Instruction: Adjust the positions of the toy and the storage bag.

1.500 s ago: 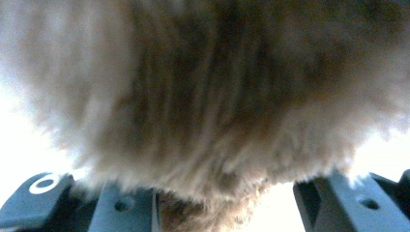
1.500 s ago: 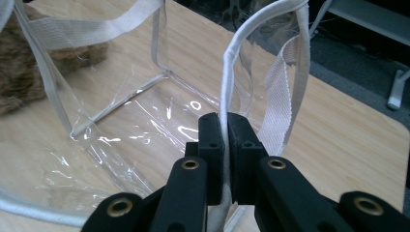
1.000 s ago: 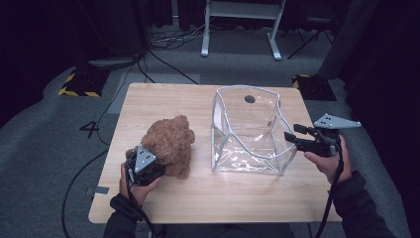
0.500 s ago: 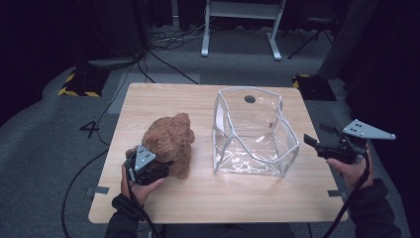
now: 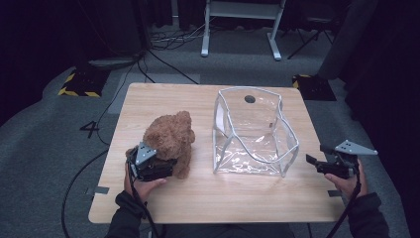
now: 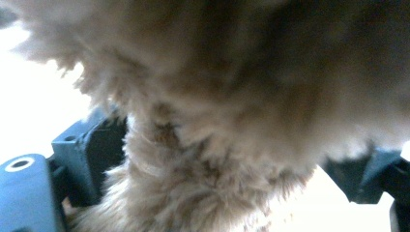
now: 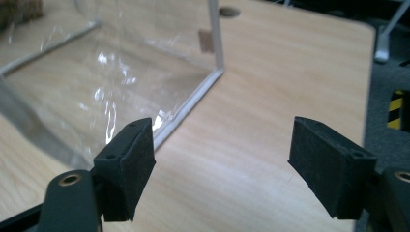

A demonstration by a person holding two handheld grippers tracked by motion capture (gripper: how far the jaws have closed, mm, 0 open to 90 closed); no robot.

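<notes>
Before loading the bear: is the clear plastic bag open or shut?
Open: the clear plastic bag stands on the table, white-edged mouth spread wide, nothing inside.

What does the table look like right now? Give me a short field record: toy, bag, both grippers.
toy: brown teddy bear, on the wooden table, left of the bag
bag: clear plastic bag with white edging, standing open, nothing inside
left gripper: at the bear's near side, fur between the jaws, which have just been opening
right gripper: jaws open, nothing between them, off the bag's right side, not touching it
</notes>
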